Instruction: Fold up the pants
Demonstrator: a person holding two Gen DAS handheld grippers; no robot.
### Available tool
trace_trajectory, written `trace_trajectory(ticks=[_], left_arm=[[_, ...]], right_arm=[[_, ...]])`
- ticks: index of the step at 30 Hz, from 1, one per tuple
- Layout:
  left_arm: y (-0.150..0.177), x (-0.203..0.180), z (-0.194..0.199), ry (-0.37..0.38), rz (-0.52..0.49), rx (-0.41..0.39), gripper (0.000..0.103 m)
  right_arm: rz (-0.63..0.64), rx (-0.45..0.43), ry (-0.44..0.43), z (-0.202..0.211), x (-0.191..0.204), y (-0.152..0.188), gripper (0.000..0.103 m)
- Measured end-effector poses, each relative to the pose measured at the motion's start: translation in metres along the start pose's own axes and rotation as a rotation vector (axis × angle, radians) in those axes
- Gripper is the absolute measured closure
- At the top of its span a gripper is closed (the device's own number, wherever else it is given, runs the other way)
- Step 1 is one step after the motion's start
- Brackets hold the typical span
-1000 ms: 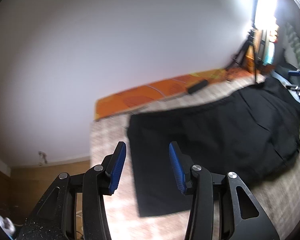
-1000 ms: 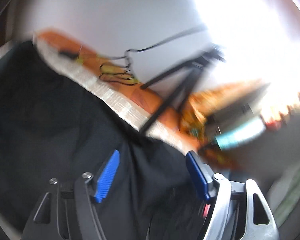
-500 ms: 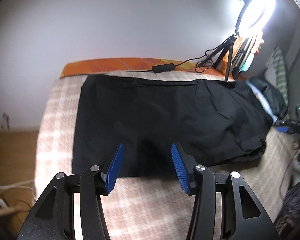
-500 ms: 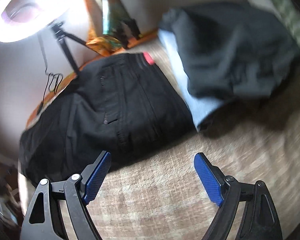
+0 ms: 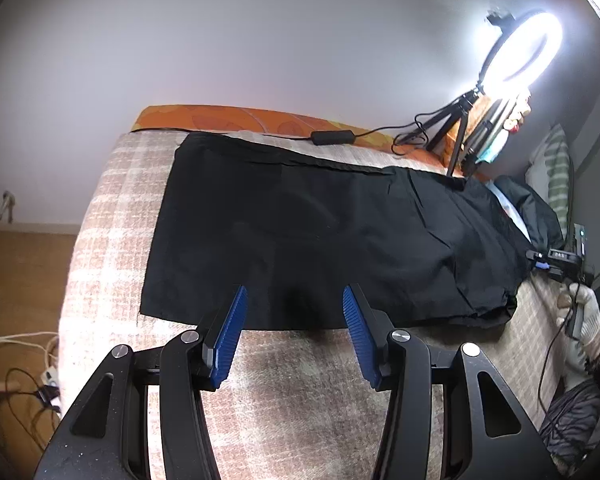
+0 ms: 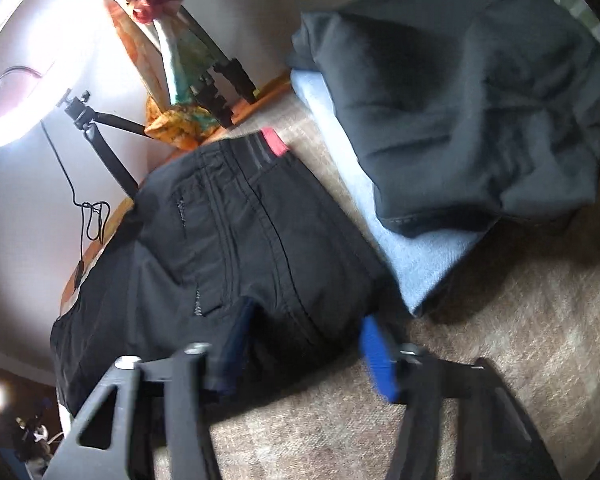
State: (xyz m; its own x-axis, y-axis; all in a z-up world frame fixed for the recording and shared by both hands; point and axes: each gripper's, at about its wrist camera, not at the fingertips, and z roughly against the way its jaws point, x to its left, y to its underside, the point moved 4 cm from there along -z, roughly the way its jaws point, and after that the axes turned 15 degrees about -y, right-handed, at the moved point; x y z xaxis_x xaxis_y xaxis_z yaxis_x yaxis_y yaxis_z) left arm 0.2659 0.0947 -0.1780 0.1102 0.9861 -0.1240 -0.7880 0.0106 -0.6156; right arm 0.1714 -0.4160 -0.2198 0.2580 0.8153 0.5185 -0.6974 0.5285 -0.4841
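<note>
Black pants (image 5: 320, 232) lie flat across a beige checked bed cover (image 5: 300, 364), leg hems at the left, waist at the right. My left gripper (image 5: 294, 296) hovers open over the near edge of the legs, with nothing pinched between its blue pads. In the right wrist view the waist end of the pants (image 6: 236, 240), with a red tag, lies just ahead. My right gripper (image 6: 306, 350) straddles the near waist corner; its jaws are closing with the fabric between them, and the pads still stand apart. A gloved hand (image 5: 584, 316) holds that gripper at the far right.
A lit ring light on a tripod (image 5: 516, 52) stands at the back right, its cable and control box (image 5: 332, 137) trailing along the orange sheet (image 5: 236, 116). A dark garment (image 6: 460, 100) lies on a light blue one (image 6: 416, 248) beside the waist. Floor with cables (image 5: 16, 368) lies to the left.
The right gripper rolled and swung over to the waist end of the pants, and its jaws narrowed around the corner. The left gripper tilted and sank a little toward the near edge.
</note>
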Motion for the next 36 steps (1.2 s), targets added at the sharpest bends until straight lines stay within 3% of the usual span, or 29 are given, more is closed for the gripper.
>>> trace_trajectory(ticks=[4,7,10,13,17,25,30,36], left_arm=[[0.000,0.012,0.000,-0.020,0.029,-0.002,0.054],[0.000,0.024,0.001,-0.029,0.064,-0.005,0.054],[-0.001,0.039,0.002,-0.038,0.094,-0.012,0.054],[-0.002,0.053,0.001,-0.038,0.126,-0.017,0.054],[-0.001,0.066,0.001,-0.035,0.146,-0.018,0.054],[0.003,0.082,0.006,-0.035,0.155,-0.024,0.054],[0.006,0.093,0.009,-0.029,0.167,-0.027,0.054],[0.009,0.104,0.012,-0.025,0.174,-0.026,0.054]], right_arm=[[0.186,-0.043,0.082,0.017,0.032,-0.002,0.082],[0.303,0.002,0.192,0.011,0.045,0.005,0.082],[0.402,0.028,0.298,0.011,0.060,0.015,0.067],[0.472,0.008,0.286,0.023,0.083,0.024,0.062],[0.615,0.014,0.170,0.025,0.136,0.045,0.053],[0.950,0.199,-0.156,-0.030,0.274,0.117,0.045],[1.144,0.289,-0.258,-0.077,0.344,0.172,0.045],[1.284,0.412,-0.330,-0.136,0.404,0.229,0.045]])
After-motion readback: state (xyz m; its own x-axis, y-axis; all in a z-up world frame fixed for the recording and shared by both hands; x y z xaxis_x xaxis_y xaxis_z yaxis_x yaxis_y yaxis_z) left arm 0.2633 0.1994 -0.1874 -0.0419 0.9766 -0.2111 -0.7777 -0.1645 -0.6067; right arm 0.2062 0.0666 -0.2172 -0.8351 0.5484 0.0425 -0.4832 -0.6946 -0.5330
